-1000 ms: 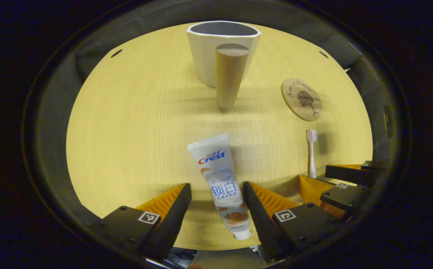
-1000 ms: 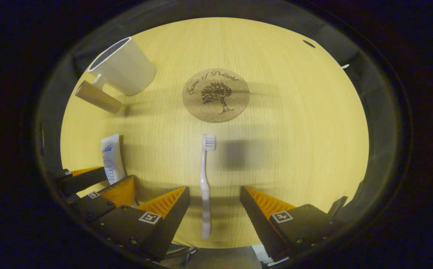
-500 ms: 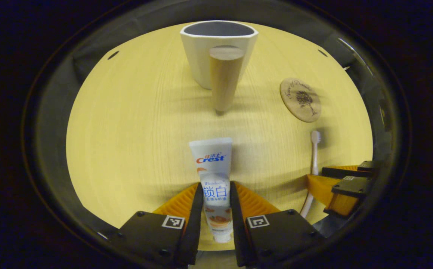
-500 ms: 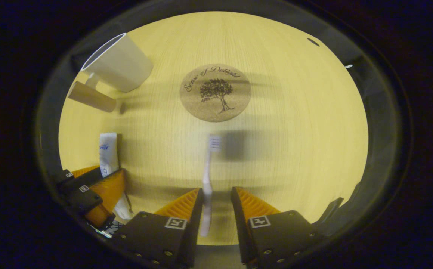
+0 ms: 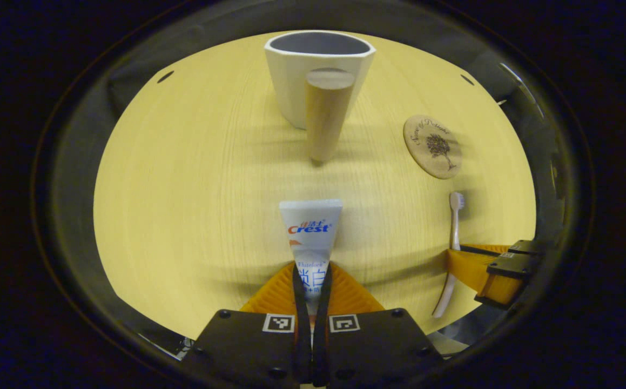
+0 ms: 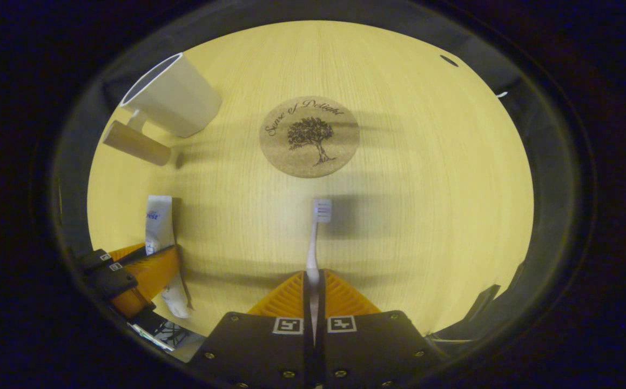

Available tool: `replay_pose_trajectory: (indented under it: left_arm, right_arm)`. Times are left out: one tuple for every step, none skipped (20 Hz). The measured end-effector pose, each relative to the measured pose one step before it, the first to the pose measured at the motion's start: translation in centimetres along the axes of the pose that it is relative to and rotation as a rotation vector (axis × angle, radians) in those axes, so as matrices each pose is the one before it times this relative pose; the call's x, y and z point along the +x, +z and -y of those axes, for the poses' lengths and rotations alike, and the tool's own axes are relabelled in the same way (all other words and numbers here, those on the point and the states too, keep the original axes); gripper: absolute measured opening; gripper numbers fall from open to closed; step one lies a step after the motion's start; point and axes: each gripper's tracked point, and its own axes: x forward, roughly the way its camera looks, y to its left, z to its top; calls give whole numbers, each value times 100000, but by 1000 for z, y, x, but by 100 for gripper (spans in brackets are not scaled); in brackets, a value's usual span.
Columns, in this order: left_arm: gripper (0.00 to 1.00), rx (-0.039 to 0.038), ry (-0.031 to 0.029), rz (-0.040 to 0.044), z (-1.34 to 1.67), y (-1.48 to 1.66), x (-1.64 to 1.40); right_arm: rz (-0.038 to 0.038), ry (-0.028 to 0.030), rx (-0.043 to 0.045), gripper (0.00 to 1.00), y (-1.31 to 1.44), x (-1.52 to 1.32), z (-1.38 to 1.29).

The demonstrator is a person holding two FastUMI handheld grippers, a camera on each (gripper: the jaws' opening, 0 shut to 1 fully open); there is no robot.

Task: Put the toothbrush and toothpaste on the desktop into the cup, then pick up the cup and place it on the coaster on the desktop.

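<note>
While the left claw (image 5: 311,278) is clamped on the toothpaste (image 5: 311,232), the right claw (image 6: 313,281) is clamped on the toothbrush (image 6: 314,237). Farther out on the table (image 6: 426,178) lies the coaster (image 6: 309,136), well apart from the upright cup (image 5: 318,70).

We see warm, dim yellowish light on the desktop (image 5: 183,189), with soft shadows stretching sideways from the cup (image 5: 318,70) and toothbrush (image 6: 318,227) (several faint bands each). Fisheye bending curves the edges; the toothbrush head looks slightly soft.
</note>
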Motion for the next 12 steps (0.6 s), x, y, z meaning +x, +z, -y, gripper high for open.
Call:
replay_pose_trajectory:
  left_arm:
    - [8, 489, -160, -785, -105, -200, -156]
    - [9, -158, 221, -1539, -280, -296, -35]
    - [8, -1262, 296, -1774, -467, -509, -233]
    - [7, -2138, -167, -454, -603, -289, -306]
    - [8, -2564, -529, -115, -549, -276, -518]
    - [8, -2961, -610, 483, -566, -220, -517]
    - [8, -3081, -617, 566, -591, -71, -738]
    - [8, -2951, -467, 882, -555, -37, -632]
    - [8, -2735, -240, 1145, -570, 141, -762]
    - [8, -2465, -166, 1024, -450, 350, -774]
    - [8, -1864, -393, 1484, -359, 494, -899]
    - [8, -1401, -96, 1527, -314, 594, -964]
  right_arm:
    - [-38, 178, -379, 2, 11, -2, -29]
    - [-169, 335, -607, 1, -17, 38, -1]
    - [-316, 468, -122, 1, 29, -54, 38]
    - [-216, 456, 154, 2, 6, 33, 16]
    - [-186, 351, -35, 2, 47, -11, 23]
    - [159, 157, -310, 2, -20, 26, -10]
    - [320, 6, -679, 2, 67, -65, 45]
    - [188, -81, -578, 2, -40, 57, -74]
    - [172, -38, -623, 2, 67, 20, 46]
    - [94, 32, -541, 2, 1, 24, -39]
    - [72, 76, -632, 2, 65, 1, 54]
    - [-102, 163, -700, 2, -7, -14, -47]
